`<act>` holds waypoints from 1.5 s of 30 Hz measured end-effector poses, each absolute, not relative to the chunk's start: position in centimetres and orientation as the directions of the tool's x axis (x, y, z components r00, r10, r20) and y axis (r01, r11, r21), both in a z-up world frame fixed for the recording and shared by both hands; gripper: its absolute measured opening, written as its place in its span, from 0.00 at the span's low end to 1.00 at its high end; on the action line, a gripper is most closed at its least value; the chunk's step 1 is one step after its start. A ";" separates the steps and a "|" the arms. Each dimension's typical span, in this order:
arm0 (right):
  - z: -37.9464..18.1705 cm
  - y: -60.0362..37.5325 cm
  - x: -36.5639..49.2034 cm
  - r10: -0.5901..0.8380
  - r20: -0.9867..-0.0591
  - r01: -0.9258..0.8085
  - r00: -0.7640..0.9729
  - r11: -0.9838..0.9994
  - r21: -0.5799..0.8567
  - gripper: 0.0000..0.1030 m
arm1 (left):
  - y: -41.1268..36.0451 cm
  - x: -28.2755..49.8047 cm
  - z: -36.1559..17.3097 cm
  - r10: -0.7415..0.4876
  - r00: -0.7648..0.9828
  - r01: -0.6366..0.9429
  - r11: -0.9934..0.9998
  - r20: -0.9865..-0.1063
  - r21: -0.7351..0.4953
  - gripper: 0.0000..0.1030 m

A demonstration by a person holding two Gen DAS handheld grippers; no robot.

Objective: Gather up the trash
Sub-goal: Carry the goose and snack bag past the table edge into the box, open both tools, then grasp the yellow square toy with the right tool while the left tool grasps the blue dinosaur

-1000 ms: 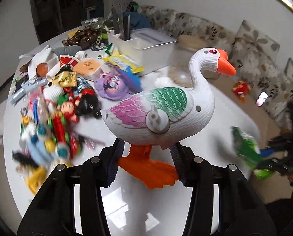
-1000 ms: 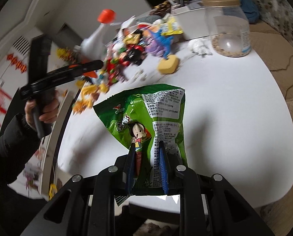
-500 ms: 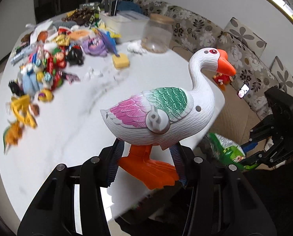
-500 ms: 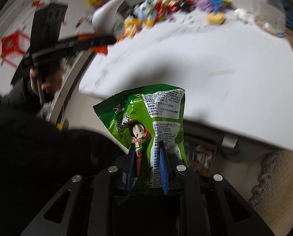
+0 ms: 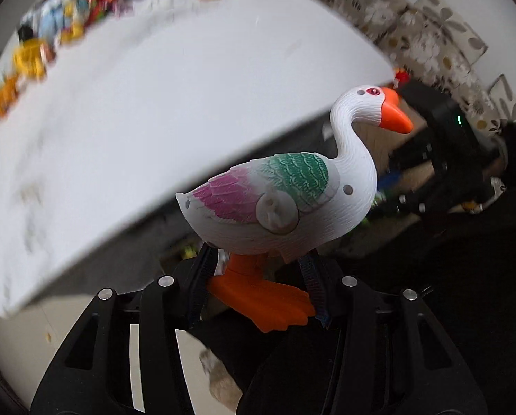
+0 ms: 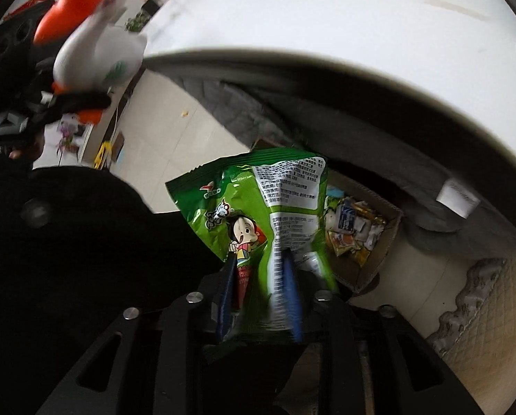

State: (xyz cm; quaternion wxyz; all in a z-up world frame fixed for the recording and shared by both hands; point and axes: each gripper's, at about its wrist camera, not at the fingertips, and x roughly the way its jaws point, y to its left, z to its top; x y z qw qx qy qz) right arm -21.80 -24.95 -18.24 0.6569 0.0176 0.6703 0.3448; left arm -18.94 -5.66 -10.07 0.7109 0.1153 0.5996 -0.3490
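Note:
My left gripper is shut on a white toy goose with orange beak and feet, held below the table's edge. The goose also shows blurred in the right wrist view. My right gripper is shut on a green snack bag with a cartoon child, held under the table rim, above and left of a cardboard box holding several wrappers on the floor. The right gripper's body shows dark in the left wrist view.
The white round table fills the upper left, with a blurred pile of toys and wrappers at its far side. A floral sofa stands behind. A pale tiled floor and a quilted mat lie below.
Both grippers have dropped from above the table to below its edge. The snack bag now hangs near the cardboard box on the floor. Both grips are unchanged.

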 end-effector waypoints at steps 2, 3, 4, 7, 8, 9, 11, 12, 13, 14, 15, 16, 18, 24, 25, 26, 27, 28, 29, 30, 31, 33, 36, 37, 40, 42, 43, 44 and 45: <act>-19.6 -24.4 -21.2 0.473 -0.867 -0.433 -0.154 0.757 0.490 0.54 | -5.3 -19.4 -12.0 -0.324 0.018 0.603 0.758 -0.946 -0.248 0.67; -20.0 -24.2 -21.1 0.466 -0.870 -0.437 -0.160 0.757 0.486 0.54 | -5.0 -19.5 -13.0 -0.313 0.006 0.588 0.770 -0.950 -0.250 0.69; -20.6 -24.1 -20.9 0.457 -0.871 -0.437 -0.181 0.756 0.487 0.54 | -4.6 -19.6 -13.8 -0.302 -0.003 0.572 0.781 -0.953 -0.250 0.69; -20.3 -24.2 -20.8 0.455 -0.870 -0.439 -0.189 0.754 0.489 0.54 | -3.8 -19.5 -15.4 -0.280 -0.031 0.529 0.810 -0.959 -0.253 0.71; -19.9 -24.4 -20.8 0.457 -0.870 -0.441 -0.185 0.753 0.488 0.54 | -3.3 -19.4 -15.6 -0.276 -0.033 0.512 0.821 -0.961 -0.253 0.71; -19.5 -24.7 -20.7 0.458 -0.871 -0.441 -0.178 0.754 0.487 0.54 | -2.9 -19.3 -15.5 -0.280 -0.030 0.499 0.828 -0.960 -0.257 0.71; -17.7 -25.2 -20.7 0.464 -0.874 -0.436 -0.147 0.763 0.478 0.54 | -2.5 -18.8 -14.7 -0.287 -0.009 0.486 0.836 -0.958 -0.255 0.71; -16.9 -25.2 -20.3 0.474 -0.870 -0.433 -0.132 0.762 0.481 0.54 | -2.5 -18.5 -13.9 -0.296 0.008 0.483 0.837 -0.955 -0.256 0.71; -15.2 -25.5 -19.9 0.490 -0.866 -0.431 -0.102 0.763 0.482 0.54 | -2.2 -18.1 -13.3 -0.305 0.028 0.481 0.839 -0.952 -0.255 0.71; -13.9 -25.6 -19.5 0.500 -0.863 -0.434 -0.069 0.764 0.477 0.54 | -1.9 -17.3 -12.0 -0.318 0.063 0.479 0.841 -0.946 -0.251 0.71; -12.3 -25.7 -18.9 0.510 -0.859 -0.441 -0.031 0.765 0.470 0.55 | -1.9 -16.8 -11.0 -0.328 0.087 0.477 0.843 -0.941 -0.250 0.71; -10.3 -25.9 -17.8 0.521 -0.853 -0.449 0.033 0.770 0.453 0.56 | -1.7 -16.0 -9.9 -0.345 0.118 0.473 0.844 -0.931 -0.253 0.71; -7.9 -26.5 -15.4 0.520 -0.841 -0.443 0.151 0.796 0.413 0.64 | -1.3 -14.6 -8.1 -0.366 0.171 0.466 0.848 -0.915 -0.252 0.72; -6.5 -28.9 -3.2 0.299 -0.836 -0.178 0.460 0.953 0.244 0.66 | 0.1 -9.7 -5.2 -0.337 0.327 0.390 0.899 -0.883 -0.199 0.78; -6.7 -29.2 -0.3 0.237 -0.831 -0.094 0.503 0.971 0.220 0.66 | 0.5 -9.2 -5.0 -0.331 0.339 0.374 0.907 -0.881 -0.196 0.78; -7.1 -29.5 1.6 0.205 -0.828 -0.046 0.522 0.976 0.212 0.66 | 0.6 -8.6 -4.9 -0.320 0.358 0.346 0.918 -0.877 -0.193 0.78; -7.6 -29.6 3.1 0.174 -0.831 -0.004 0.529 0.979 0.203 0.67 | 0.8 -8.1 -4.8 -0.314 0.371 0.324 0.926 -0.874 -0.195 0.78; -8.0 -29.7 5.1 0.136 -0.839 0.058 0.526 0.979 0.195 0.67 | 1.0 -7.7 -4.6 -0.311 0.383 0.304 0.932 -0.870 -0.199 0.78; -8.4 -29.9 6.8 0.120 -0.844 0.104 0.523 0.974 0.204 0.67 | 1.2 -7.5 -4.5 -0.311 0.394 0.287 0.936 -0.865 -0.205 0.78; -8.8 -30.0 7.9 0.112 -0.846 0.140 0.522 0.967 0.214 0.68 | 1.4 -7.4 -4.5 -0.311 0.400 0.276 0.938 -0.862 -0.211 0.78; -9.4 -30.0 9.5 0.090 -0.857 0.188 0.507 0.959 0.212 0.69 | 1.4 -7.1 -4.3 -0.309 0.406 0.264 0.941 -0.860 -0.213 0.78; -10.3 -29.7 11.6 0.062 -0.873 0.229 0.483 0.954 0.195 0.70 | 1.8 -6.5 -4.3 -0.292 0.415 0.241 0.948 -0.862 -0.205 0.78; -11.9 -29.4 13.2 0.033 -0.888 0.240 0.459 0.957 0.160 0.62 | 1.8 -5.3 -4.6 -0.278 0.419 0.222 0.954 -0.864 -0.200 0.78; -12.2 -29.2 13.5 0.010 -0.884 0.221 0.468 0.967 0.128 0.60 | 1.9 -4.7 -4.7 -0.278 0.420 0.211 0.956 -0.864 -0.206 0.78; -12.1 -28.0 13.0 -0.004 -0.875 0.137 0.484 0.988 0.071 0.46 | 1.7 -2.4 -5.0 -0.289 0.424 0.185 0.955 -0.858 -0.231 0.78; -12.1 -28.0 11.9 0.025 -0.879 0.105 0.476 0.991 0.084 0.45 | 0.9 -0.8 -5.1 -0.305 0.424 0.194 0.950 -0.853 -0.243 0.78; -11.9 -28.3 10.7 0.058 -0.879 0.091 0.473 0.989 0.114 0.45 | 0.2 0.3 -5.1 -0.308 0.431 0.204 0.949 -0.848 -0.241 0.78; -11.6 -28.7 9.5 0.102 -0.874 0.078 0.475 0.984 0.158 0.45 | -1.2 1.9 -4.8 -0.315 0.446 0.227 0.945 -0.838 -0.235 0.78; -11.2 -29.2 7.6 0.130 -0.871 0.068 0.474 0.981 0.183 0.45 | -2.2 2.8 -4.7 -0.325 0.451 0.248 0.940 -0.831 -0.233 0.78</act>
